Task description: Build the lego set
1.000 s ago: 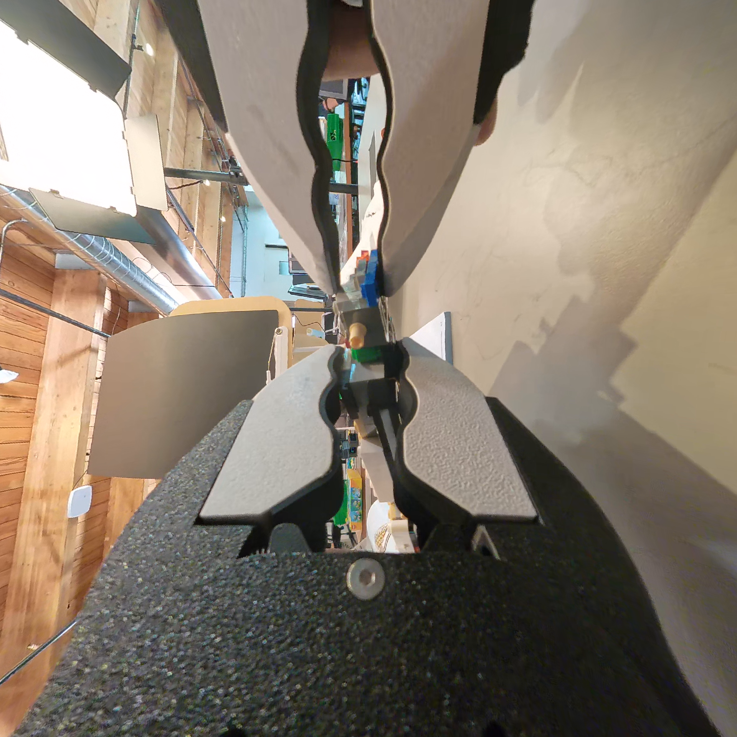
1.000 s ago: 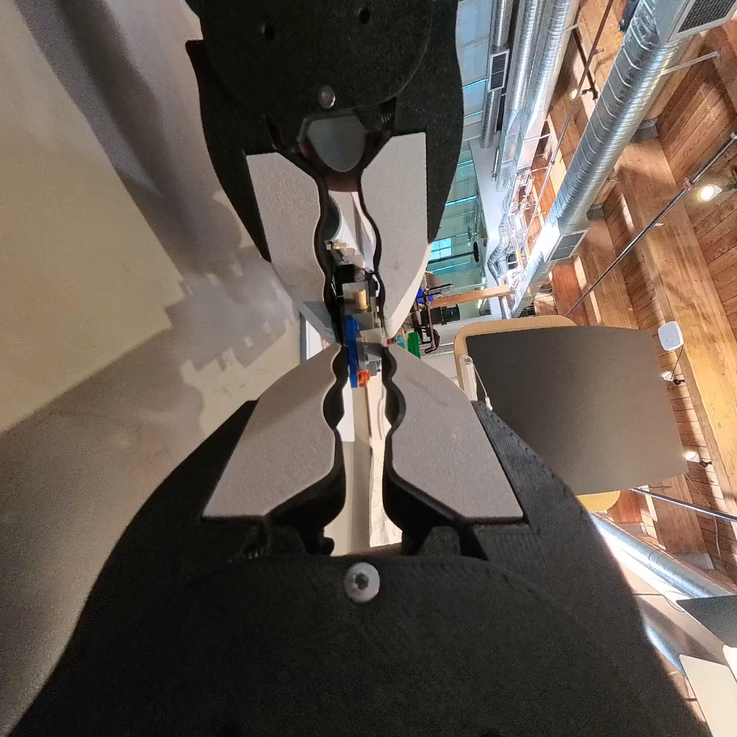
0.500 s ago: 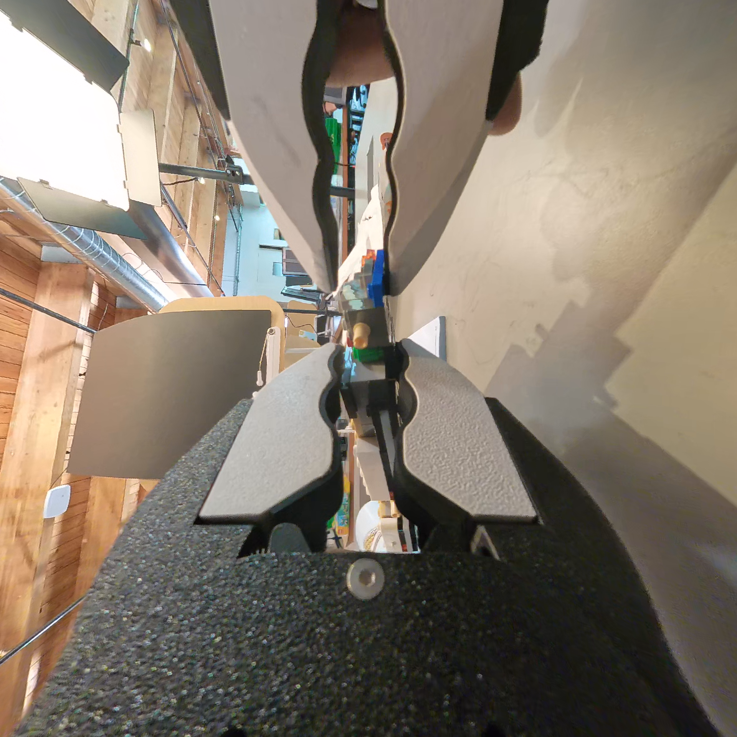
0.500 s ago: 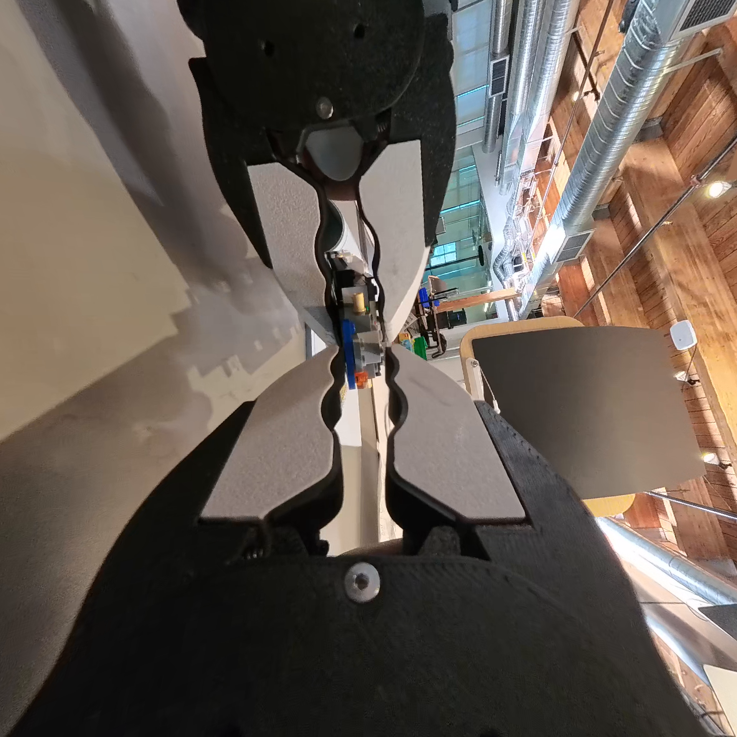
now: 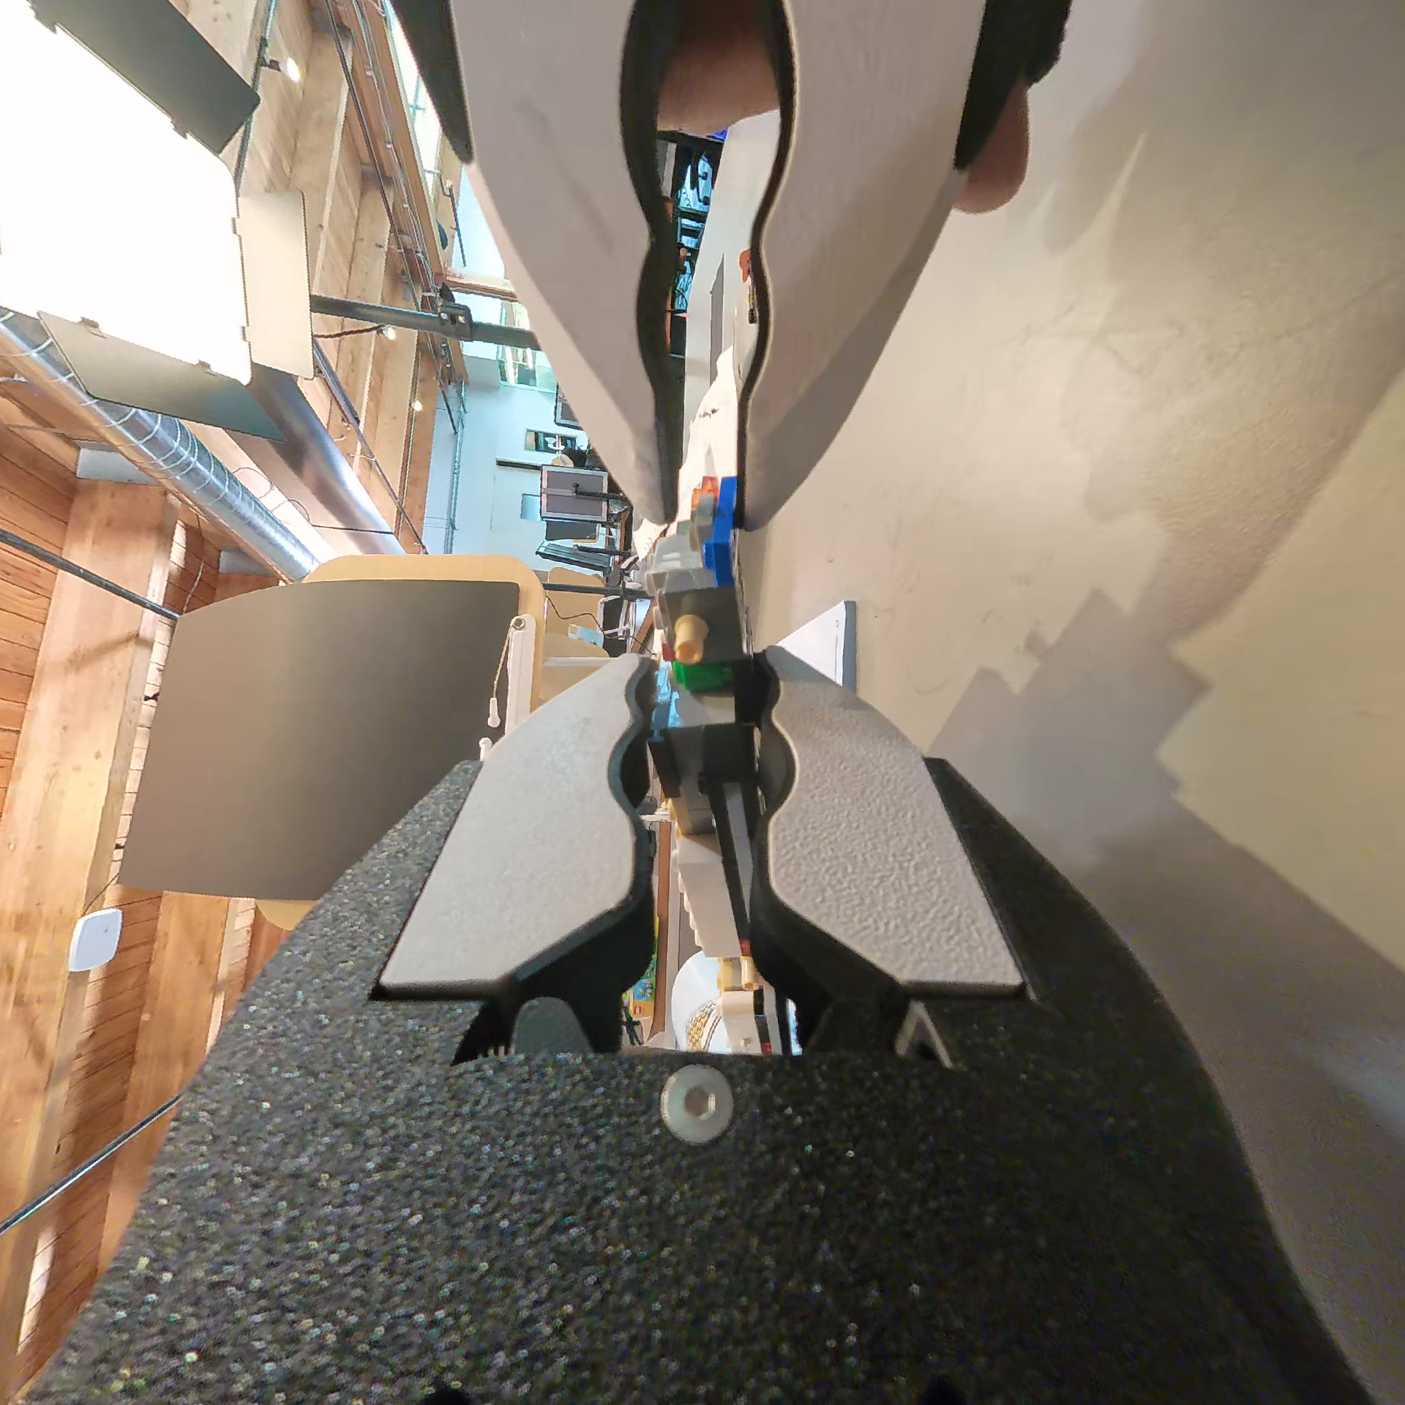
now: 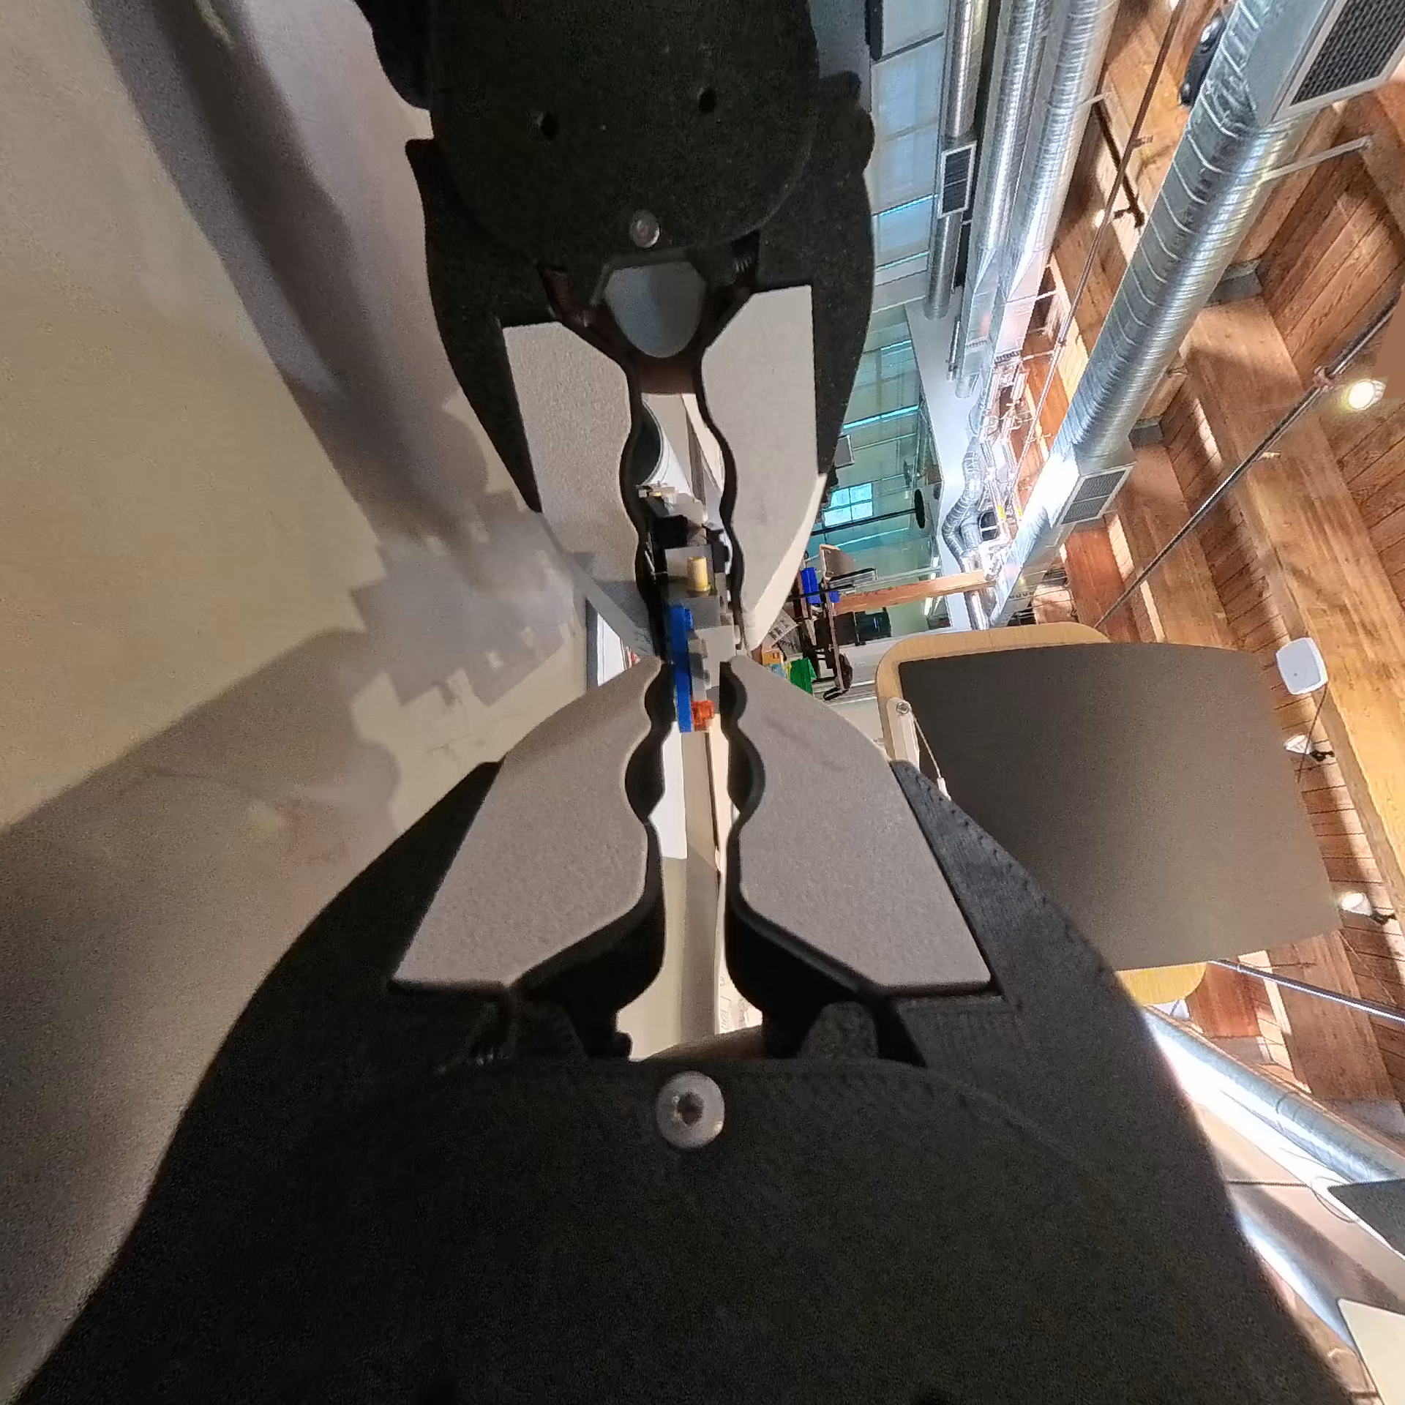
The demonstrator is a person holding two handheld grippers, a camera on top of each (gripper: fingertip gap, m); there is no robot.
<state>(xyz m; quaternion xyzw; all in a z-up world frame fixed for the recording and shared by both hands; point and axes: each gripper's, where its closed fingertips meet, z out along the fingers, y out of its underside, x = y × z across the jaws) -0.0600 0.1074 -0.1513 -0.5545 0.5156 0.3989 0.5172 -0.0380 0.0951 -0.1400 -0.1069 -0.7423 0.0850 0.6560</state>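
A small toy-brick assembly (image 5: 696,601) hangs in the air between my two grippers, which face each other tip to tip. It has a dark grey block with a tan peg (image 5: 688,631), a green brick (image 5: 703,675) and a blue plate (image 5: 721,540). My left gripper (image 5: 703,669) is shut on the assembly's black and grey end. My right gripper (image 6: 693,669) is shut on the other end, its pads against the blue plate (image 6: 679,669) and the grey bricks beside an orange piece (image 6: 703,711). The right gripper also shows at the top of the left wrist view (image 5: 707,517), and the left gripper at the top of the right wrist view (image 6: 699,631).
A beige table top (image 5: 1102,456) runs along one side, with a white sheet (image 5: 825,646) lying on it. A chair with a black back (image 6: 1102,798) stands beyond the table. A person's fingertip (image 5: 988,175) shows behind the right gripper. Metal ducts and wooden walls lie behind.
My right gripper's fingers have closed in on the blue and grey end of the assembly. My left gripper has kept its hold, and both views have shifted only slightly.
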